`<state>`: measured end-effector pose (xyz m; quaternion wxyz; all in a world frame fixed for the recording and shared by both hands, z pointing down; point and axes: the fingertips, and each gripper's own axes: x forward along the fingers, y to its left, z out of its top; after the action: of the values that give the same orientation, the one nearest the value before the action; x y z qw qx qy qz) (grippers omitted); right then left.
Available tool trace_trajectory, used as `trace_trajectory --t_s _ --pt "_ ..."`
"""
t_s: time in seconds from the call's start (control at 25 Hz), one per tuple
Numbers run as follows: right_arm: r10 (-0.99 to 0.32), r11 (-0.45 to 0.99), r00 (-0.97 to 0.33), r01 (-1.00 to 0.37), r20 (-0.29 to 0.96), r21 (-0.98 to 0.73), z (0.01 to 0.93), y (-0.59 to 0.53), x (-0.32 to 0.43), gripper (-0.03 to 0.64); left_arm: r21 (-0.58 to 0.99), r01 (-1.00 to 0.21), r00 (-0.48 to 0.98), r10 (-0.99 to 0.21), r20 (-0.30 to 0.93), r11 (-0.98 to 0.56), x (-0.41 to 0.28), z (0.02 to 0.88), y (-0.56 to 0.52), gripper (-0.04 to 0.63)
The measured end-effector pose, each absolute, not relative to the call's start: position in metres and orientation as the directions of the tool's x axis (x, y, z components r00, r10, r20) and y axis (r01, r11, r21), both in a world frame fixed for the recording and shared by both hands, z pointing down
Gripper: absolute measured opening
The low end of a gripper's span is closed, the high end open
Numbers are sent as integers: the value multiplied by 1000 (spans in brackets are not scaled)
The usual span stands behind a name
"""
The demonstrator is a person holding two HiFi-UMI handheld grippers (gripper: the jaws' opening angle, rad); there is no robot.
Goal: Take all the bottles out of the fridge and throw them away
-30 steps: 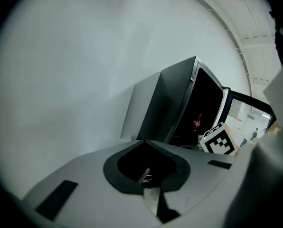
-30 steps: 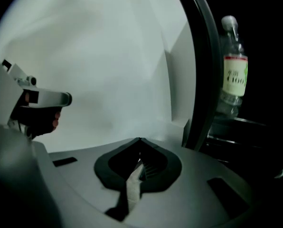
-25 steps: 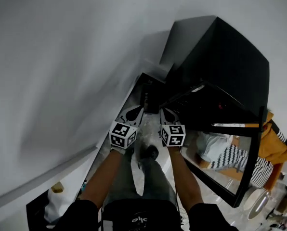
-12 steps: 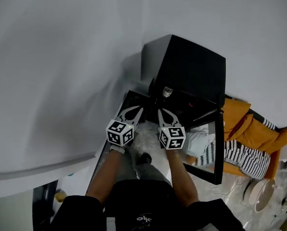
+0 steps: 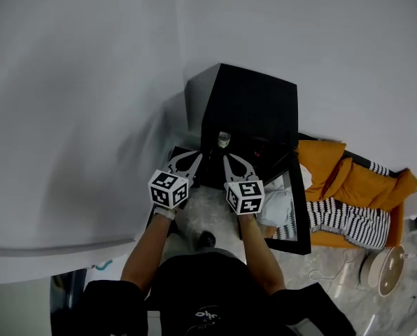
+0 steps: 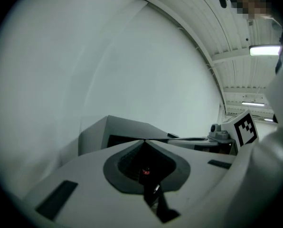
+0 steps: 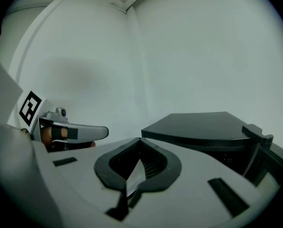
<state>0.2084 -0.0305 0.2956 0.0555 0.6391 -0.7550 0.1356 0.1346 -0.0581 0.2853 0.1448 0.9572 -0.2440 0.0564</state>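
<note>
Right claw (image 7: 140,139) closed; fridge (image 5: 250,110) seemingly open

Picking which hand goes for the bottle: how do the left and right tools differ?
The left tool points at the left edge of the fridge; the right tool points into the opening, toward the bottle. The right tool is beside the open door; the left tool is on the side by the wall. Both are shut and empty.
</note>
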Motion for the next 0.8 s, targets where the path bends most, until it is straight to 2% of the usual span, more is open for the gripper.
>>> trace_trajectory --t_s 0.44,0.8 --pt "-962 -49 16 -992 271 -116 295 28 293 8 227 -327 941 -292 173 -917 216 279 -16 2" --pt "-961 -106 74 -989 268 -107 298 47 317 8 228 -271 956 -234 174 -935 241 288 1 2"
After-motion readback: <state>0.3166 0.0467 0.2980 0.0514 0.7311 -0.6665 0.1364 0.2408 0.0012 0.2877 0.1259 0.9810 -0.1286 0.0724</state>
